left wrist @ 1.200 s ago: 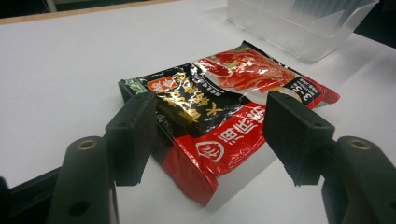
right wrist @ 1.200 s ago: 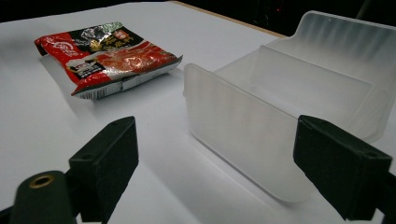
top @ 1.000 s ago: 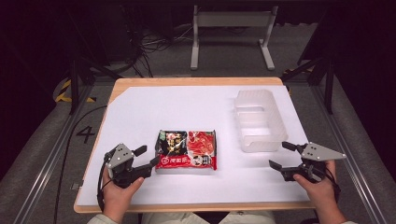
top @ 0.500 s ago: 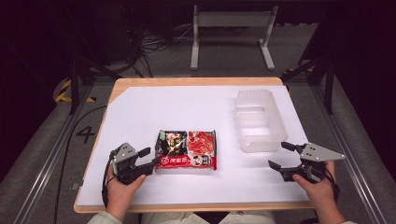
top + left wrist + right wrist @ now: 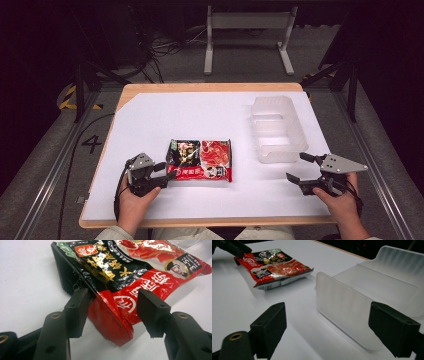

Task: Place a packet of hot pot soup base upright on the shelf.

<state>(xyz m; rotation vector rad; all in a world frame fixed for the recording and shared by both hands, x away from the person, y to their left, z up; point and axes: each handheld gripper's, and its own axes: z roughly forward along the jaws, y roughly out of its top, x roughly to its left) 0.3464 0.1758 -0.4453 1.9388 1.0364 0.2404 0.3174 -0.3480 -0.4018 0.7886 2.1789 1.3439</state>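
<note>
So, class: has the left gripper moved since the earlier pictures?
Yes. The left gripper has shifted right toward the noodle packet, its jaws closing around the packet's corner without pressing yet; the packet itself lies unmoved.

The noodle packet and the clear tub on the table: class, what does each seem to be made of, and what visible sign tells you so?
Noodle packet: probably thin plastic film with a glossy printed finish; it crinkles, glints, and has a ridged sealed edge. Clear tub: likely moulded plastic, frosted and translucent; the white table shows hazily through its smooth walls.
</note>
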